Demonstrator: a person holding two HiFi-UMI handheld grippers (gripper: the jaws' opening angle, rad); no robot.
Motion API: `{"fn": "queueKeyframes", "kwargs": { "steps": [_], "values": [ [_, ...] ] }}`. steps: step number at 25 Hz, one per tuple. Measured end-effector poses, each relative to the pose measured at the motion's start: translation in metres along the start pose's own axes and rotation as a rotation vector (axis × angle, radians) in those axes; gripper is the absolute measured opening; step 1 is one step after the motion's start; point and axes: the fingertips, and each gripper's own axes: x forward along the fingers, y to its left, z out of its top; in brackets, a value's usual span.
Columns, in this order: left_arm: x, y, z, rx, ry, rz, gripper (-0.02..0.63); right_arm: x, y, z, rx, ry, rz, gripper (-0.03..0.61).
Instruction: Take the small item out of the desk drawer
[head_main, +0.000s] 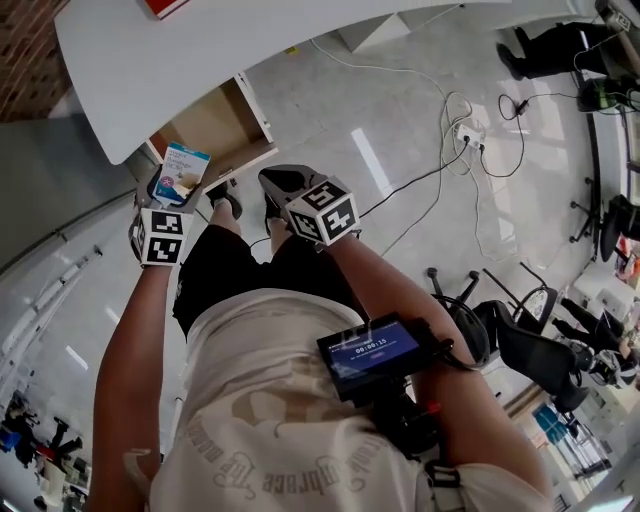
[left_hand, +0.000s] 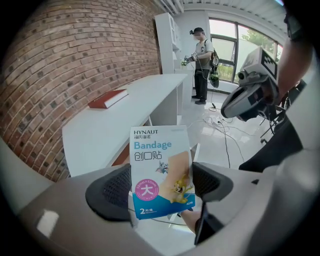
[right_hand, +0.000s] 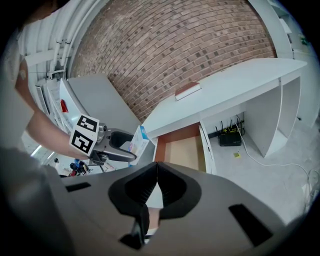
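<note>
Bandage pack (left_hand: 161, 172) pinched upright betw. left gripper (left_hand: 160, 187) jaws; right gripper (right_hand: 156, 192) jaws pressed together, empty.

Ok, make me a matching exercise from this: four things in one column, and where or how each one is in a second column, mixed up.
Things
1. bandage packet
2. drawer
3. red book
4. right tongs

States
A. shut, nothing between them
B. lying on top of the white desk
C. clamped in the left tongs
D. pulled open

Pairs: 1-C, 2-D, 3-B, 4-A
</note>
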Motion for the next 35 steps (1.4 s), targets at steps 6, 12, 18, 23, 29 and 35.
{"fn": "queueKeyframes", "kwargs": {
  "steps": [6,12,18,23,29,35],
  "values": [
    [-0.011,0.001,0.014,-0.074,-0.053,0.013,0.383,0.0,0.002,0.015,-0.025,-0.006,0.012,0.006],
    [-0.033,-0.003,0.026,-0.135,-0.103,0.024,0.383,-0.007,0.004,0.025,-0.055,0.003,0.019,0.006],
    [-0.049,-0.004,0.03,-0.205,-0.153,0.015,0.383,-0.01,0.012,0.037,-0.087,0.005,0.026,0.006],
    [-0.062,-0.005,0.037,-0.253,-0.195,0.023,0.383,-0.014,0.019,0.048,-0.107,-0.011,0.033,0.006],
    [-0.082,-0.006,0.046,-0.307,-0.241,0.036,0.383,-0.017,0.021,0.056,-0.113,-0.036,0.03,0.006],
    [-0.098,-0.007,0.049,-0.36,-0.288,0.038,0.383,-0.025,0.03,0.062,-0.13,-0.054,0.026,0.006]
  ]
}}
